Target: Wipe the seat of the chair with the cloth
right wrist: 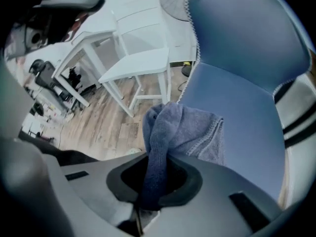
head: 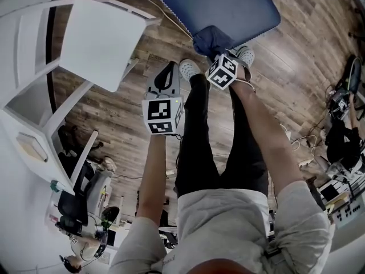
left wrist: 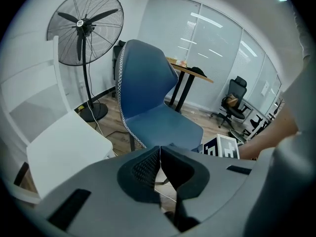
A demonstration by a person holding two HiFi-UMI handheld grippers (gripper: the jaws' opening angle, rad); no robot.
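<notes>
The blue chair's seat [head: 228, 4] lies at the top of the head view. A dark blue cloth [head: 210, 39] rests at the seat's front edge, bunched up, and my right gripper [head: 217, 53] is shut on it. In the right gripper view the cloth [right wrist: 182, 130] rises from between the jaws and drapes over the blue seat [right wrist: 237, 112]. My left gripper [head: 166, 74] hangs over the wooden floor, left of the chair and short of it. Its jaws are shut with nothing between them [left wrist: 159, 157]. The blue chair [left wrist: 158, 115] stands just ahead of it.
A white chair [head: 102, 39] stands to the left of the blue one, with a white table [head: 34, 124] beyond it. A standing fan [left wrist: 84, 23] is behind the chairs. The person's shoes [head: 188, 68] are at the seat's front. Cables and equipment [head: 336, 153] lie at the right.
</notes>
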